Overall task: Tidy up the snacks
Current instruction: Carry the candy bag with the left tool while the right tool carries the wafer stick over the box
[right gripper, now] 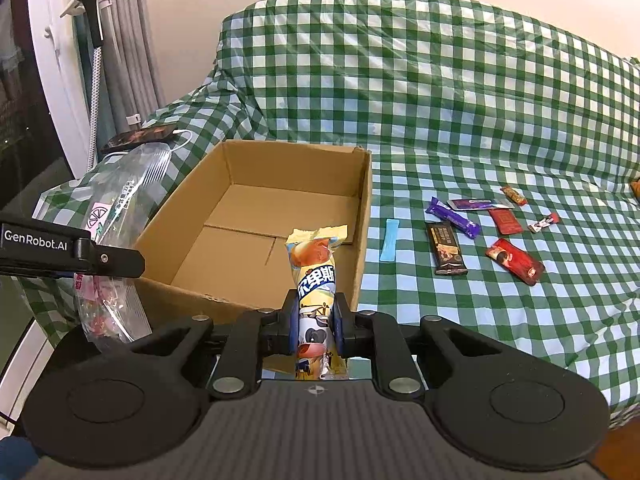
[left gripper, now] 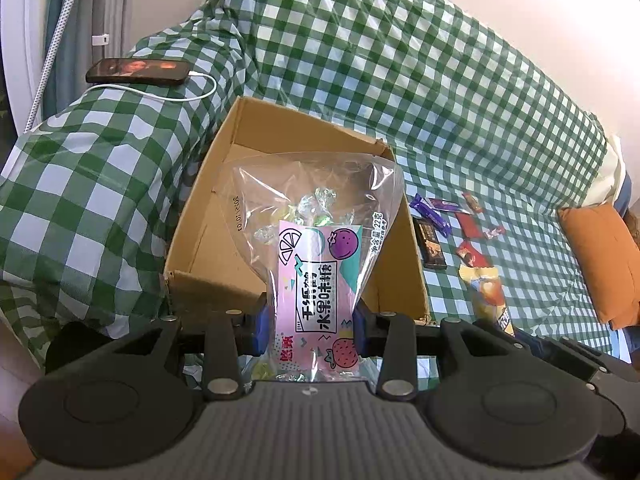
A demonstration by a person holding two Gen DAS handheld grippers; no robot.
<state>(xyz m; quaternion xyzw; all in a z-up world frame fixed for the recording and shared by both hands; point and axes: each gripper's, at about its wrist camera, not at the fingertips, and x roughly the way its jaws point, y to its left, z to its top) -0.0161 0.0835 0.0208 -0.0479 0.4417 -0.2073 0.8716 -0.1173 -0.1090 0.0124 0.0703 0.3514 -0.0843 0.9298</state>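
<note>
We are losing most of the cardboard box (left gripper: 208, 240) floor behind the candy bag (left gripper: 316, 264), whose lower end is dropping behind the gripper body. The orange cushion (left gripper: 604, 256) is running off the frame's right edge, and the far wrappers' (right gripper: 472, 204) print is too small to read.

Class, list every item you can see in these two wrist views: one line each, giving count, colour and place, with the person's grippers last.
cardboard box: 1, brown, open and empty, on the checked cover
candy bag: 1, clear with pink label, in the left gripper, before the box
yellow snack pack: 1, yellow with cartoon cow, in the right gripper, at the box's near edge
loose snacks: about eight, purple, red, dark brown, right of the box
blue strip: 1, light blue, beside the box's right wall
checked cover: 1, green and white, draped over the sofa
phone: 1, black, charging, on the armrest
orange cushion: 1, far right
left gripper: black, shut on the bag
right gripper: black, shut on the pack
</note>
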